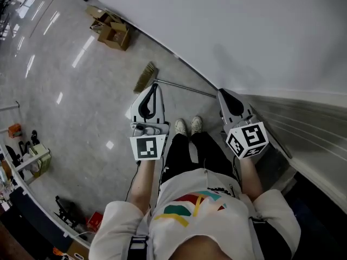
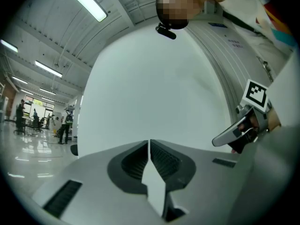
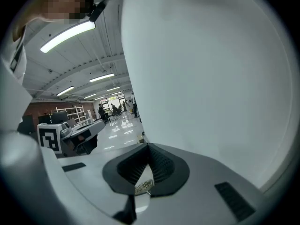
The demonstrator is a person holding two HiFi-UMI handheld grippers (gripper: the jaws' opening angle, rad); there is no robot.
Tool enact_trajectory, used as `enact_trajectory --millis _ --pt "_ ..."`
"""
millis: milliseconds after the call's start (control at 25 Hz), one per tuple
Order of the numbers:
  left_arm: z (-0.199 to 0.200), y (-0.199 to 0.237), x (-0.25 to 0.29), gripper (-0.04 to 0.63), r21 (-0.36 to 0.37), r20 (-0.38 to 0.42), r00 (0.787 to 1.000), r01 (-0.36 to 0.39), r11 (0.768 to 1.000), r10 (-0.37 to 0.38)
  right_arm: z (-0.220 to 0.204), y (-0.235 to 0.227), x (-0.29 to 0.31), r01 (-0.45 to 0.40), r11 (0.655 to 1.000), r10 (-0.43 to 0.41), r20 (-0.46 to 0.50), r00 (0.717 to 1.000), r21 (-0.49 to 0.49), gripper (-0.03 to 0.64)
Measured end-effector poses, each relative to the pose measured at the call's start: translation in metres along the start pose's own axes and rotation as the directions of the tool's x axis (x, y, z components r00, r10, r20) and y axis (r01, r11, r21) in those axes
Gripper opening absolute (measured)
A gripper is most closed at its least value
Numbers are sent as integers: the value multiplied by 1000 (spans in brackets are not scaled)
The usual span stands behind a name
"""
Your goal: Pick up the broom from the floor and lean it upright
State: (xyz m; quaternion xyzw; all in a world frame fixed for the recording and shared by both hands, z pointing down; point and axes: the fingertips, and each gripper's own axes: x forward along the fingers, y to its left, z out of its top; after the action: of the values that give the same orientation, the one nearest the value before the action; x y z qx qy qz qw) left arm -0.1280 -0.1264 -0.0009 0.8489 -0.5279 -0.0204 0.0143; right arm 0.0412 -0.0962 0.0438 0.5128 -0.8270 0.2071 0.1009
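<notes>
Head view: the left tool (image 1: 154,86) and the right tool (image 1: 223,93) are both pressed together, holding nothing. The broom (image 1: 179,87) lies flat on the floor (image 1: 76,112) near their tips, by the white wall (image 1: 244,31). It is not picked up or leaned yet.

A glossy pale grey floor (image 1: 65,91) throws back streaks from the long ceiling strip lights (image 2: 84,1). A broad white curved wall (image 1: 244,31) rises close by, with open cardboard boxes (image 1: 113,32) on the floor near it. Far off stand shelving (image 3: 70,112) and a few people (image 2: 21,116).
</notes>
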Motion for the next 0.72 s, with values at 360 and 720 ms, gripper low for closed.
enact_trajectory --millis 360,720 --pt "-302 37 84 179 22 -71 970 233 972 -231 -218 -84 149 -82 996 82 -19 996 35 12" --pt "-722 27 116 190 76 -401 694 676 733 -598 -460 -189 304 -137 987 142 60 988 -82 12"
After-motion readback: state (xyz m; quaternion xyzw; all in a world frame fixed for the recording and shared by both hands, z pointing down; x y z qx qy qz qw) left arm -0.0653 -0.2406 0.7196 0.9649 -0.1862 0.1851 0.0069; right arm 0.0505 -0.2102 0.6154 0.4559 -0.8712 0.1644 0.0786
